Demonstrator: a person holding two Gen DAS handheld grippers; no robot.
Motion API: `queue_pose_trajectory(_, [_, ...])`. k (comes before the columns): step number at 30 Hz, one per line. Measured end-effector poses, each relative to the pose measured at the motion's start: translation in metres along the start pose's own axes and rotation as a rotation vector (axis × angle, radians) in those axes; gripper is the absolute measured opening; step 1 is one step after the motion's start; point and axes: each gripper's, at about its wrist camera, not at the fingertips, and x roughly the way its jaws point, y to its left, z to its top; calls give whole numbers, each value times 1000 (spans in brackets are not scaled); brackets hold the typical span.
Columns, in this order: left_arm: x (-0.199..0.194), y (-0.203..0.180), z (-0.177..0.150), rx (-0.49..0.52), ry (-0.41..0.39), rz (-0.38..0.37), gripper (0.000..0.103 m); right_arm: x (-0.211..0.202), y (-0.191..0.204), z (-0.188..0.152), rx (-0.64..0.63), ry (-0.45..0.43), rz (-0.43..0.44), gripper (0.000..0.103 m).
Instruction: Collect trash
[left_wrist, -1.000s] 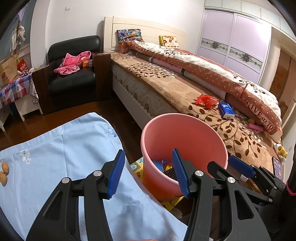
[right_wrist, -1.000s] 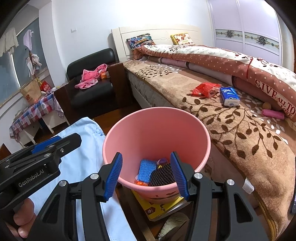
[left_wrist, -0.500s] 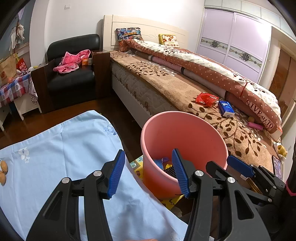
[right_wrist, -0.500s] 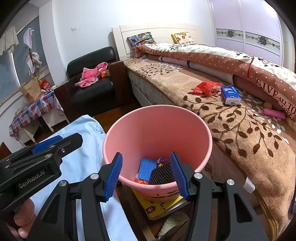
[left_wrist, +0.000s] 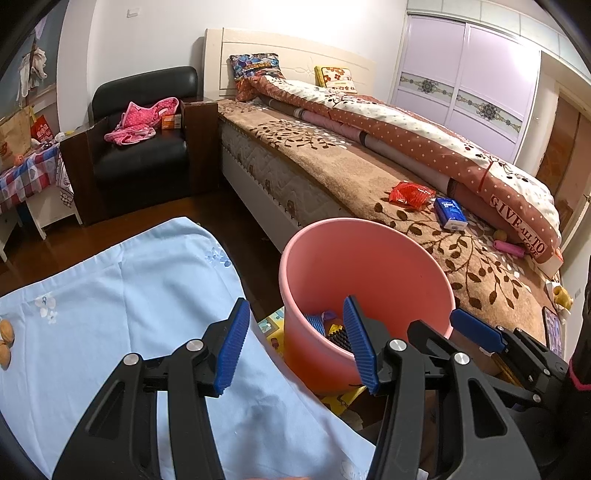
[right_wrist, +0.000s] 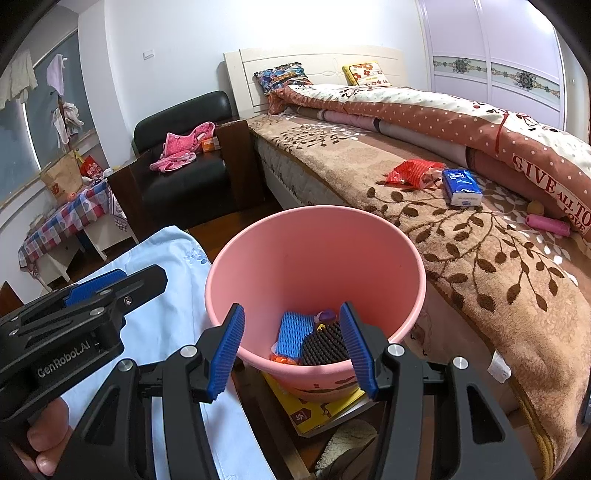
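A pink bin (right_wrist: 314, 258) stands between the blue-clothed table and the bed; it also shows in the left wrist view (left_wrist: 365, 273). Inside lie a blue foam net (right_wrist: 293, 334), a dark foam net (right_wrist: 325, 347) and small scraps. On the bed lie a red wrapper (right_wrist: 410, 171), a blue tissue pack (right_wrist: 461, 186) and a pink tube (right_wrist: 546, 223). My left gripper (left_wrist: 295, 347) is open and empty over the table edge. My right gripper (right_wrist: 291, 349) is open and empty just before the bin's near rim.
A light blue tablecloth (left_wrist: 110, 314) covers the table, with nuts (left_wrist: 5, 336) at its left edge. A yellow box (right_wrist: 321, 411) lies under the bin. A black armchair (left_wrist: 144, 147) with pink clothes stands by the bed's headboard. A checked side table (left_wrist: 26, 177) is far left.
Both grippers have drifted slightly, so the bin sits a little lower and nearer in both views. Both stay open and empty.
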Motion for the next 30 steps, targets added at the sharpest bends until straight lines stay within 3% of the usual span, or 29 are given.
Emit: queue_pose_trajectory(30, [3,-1,-3,4,13,-8,53,1,2,-3,-1,3,-1,53])
